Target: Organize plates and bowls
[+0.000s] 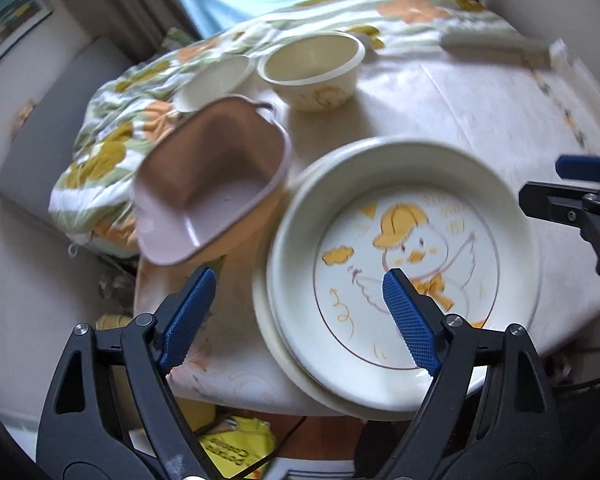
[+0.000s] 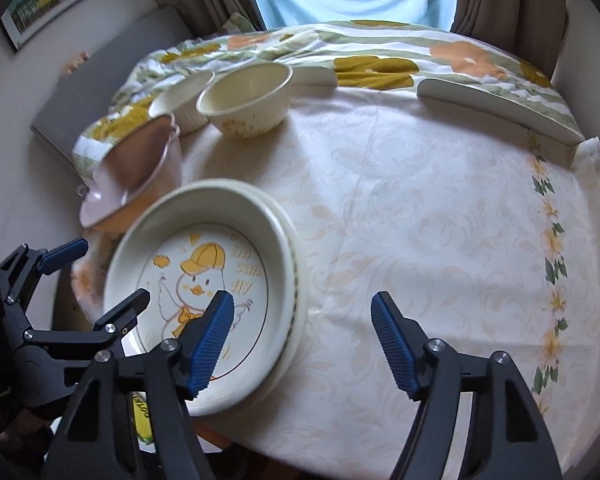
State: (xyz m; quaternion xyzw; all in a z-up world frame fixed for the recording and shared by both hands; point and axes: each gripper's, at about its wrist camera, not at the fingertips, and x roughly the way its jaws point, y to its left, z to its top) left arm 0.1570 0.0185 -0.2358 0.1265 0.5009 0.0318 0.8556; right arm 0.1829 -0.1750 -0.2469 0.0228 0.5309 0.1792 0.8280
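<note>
Both tongs gape wide, empty. Cream round duck-print ceramic plate stack (image 1: 400, 256) lies directly ahead of left tongs (image 1: 300, 312), which are nearer; right tongs (image 2: 302, 334) have it forward-left.

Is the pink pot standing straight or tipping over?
Tipping. The pink pot leans on its side, its empty inside facing the cameras.

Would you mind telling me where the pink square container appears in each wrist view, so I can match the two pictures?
Left wrist: the pink square container sits left of centre, tilted, beside the duck plate.
Right wrist: it is at the left, above the duck plate.
Shared landmark: the cream bowl behind it on the table.
</note>
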